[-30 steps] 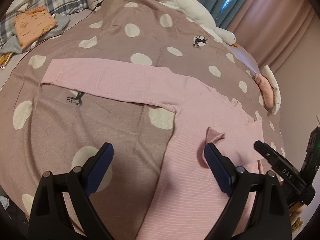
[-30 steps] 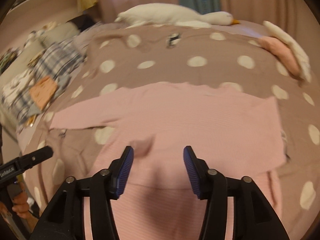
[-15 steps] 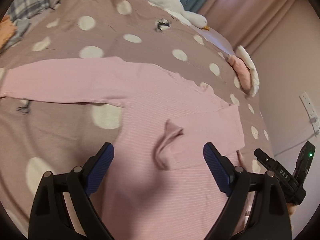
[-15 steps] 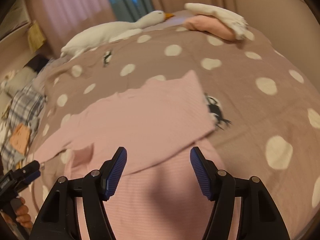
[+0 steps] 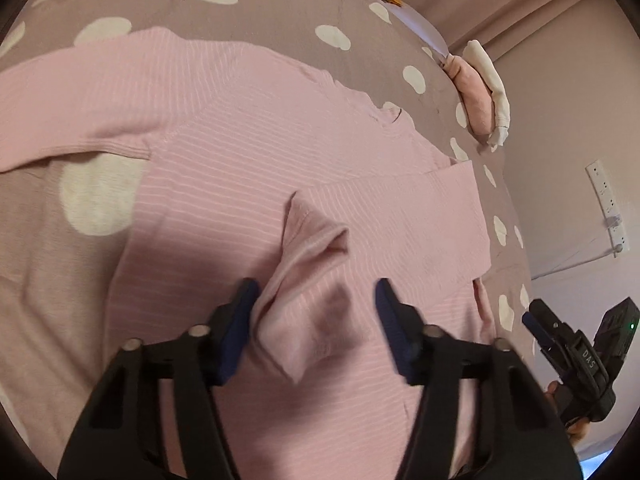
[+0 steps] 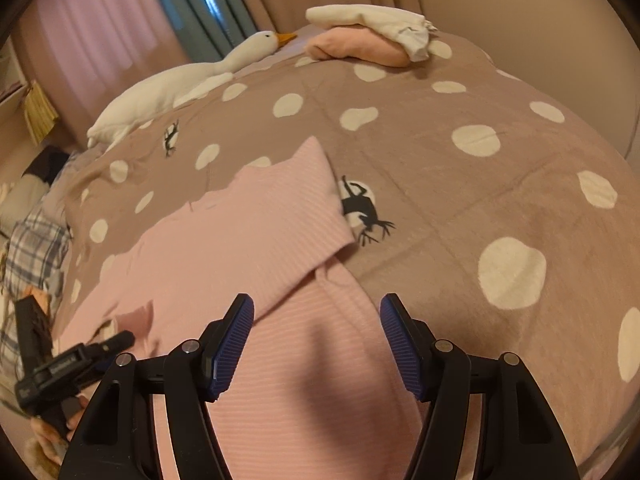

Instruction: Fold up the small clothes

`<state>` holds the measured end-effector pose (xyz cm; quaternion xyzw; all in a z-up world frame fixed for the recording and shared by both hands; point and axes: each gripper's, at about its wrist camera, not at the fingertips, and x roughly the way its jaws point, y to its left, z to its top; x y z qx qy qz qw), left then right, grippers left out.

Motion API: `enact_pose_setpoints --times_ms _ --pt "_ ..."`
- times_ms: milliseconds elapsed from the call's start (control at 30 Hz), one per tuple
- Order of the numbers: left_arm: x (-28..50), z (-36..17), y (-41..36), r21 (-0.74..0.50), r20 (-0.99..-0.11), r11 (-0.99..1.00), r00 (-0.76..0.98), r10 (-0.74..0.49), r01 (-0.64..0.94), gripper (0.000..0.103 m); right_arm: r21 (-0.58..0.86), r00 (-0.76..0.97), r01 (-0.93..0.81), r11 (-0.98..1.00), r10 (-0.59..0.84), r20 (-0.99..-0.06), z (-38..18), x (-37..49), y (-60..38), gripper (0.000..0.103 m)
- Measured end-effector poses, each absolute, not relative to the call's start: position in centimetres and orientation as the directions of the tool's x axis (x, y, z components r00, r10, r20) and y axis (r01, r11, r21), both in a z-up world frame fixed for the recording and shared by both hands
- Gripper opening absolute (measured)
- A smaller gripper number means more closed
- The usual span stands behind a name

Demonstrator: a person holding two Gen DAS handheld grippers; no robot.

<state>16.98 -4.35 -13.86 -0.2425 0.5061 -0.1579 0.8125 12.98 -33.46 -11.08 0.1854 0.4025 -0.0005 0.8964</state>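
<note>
A pink ribbed long-sleeved top [image 5: 248, 152] lies flat on the spotted mauve bedspread [image 5: 256, 20]. Its right sleeve is folded across the chest, and the rumpled cuff [image 5: 308, 280] stands up in a loose fold. My left gripper [image 5: 314, 328] is open, its jaws either side of that cuff, low over the cloth. In the right wrist view my right gripper [image 6: 316, 344] is open and empty over the top's right side edge [image 6: 336, 340], below the folded sleeve [image 6: 280, 220]. The right gripper also shows in the left wrist view [image 5: 576, 344].
A white goose plush [image 6: 192, 80] lies at the far side of the bed. A folded pink and white pile [image 6: 368, 36] sits at the far right corner. Plaid clothes [image 6: 36, 248] lie at the left. A wall with a socket strip [image 5: 608, 204] is right of the bed.
The left gripper has swung right from the outstretched left sleeve and come down around the rumpled cuff, its jaws narrower. The right gripper has swung right to the top's side edge.
</note>
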Motion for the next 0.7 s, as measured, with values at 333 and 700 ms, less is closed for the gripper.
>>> enact_pose_setpoints --times_ms 333,700 --pt "17.7 -11.5 -2.7 -0.576 -0.733 0.815 0.481 -0.481 -0.063 0.005 0.335 0.655 0.171 0.926 0.148 -0.741 -12.1 13.2 -33.7 0.066" --pt "18.5 -4.5 1.1 -0.537 -0.685 0.843 0.595 -0.420 -0.023 0.005 0.291 0.648 0.125 0.949 0.144 -0.748 -11.5 16.2 -32.4 0.065"
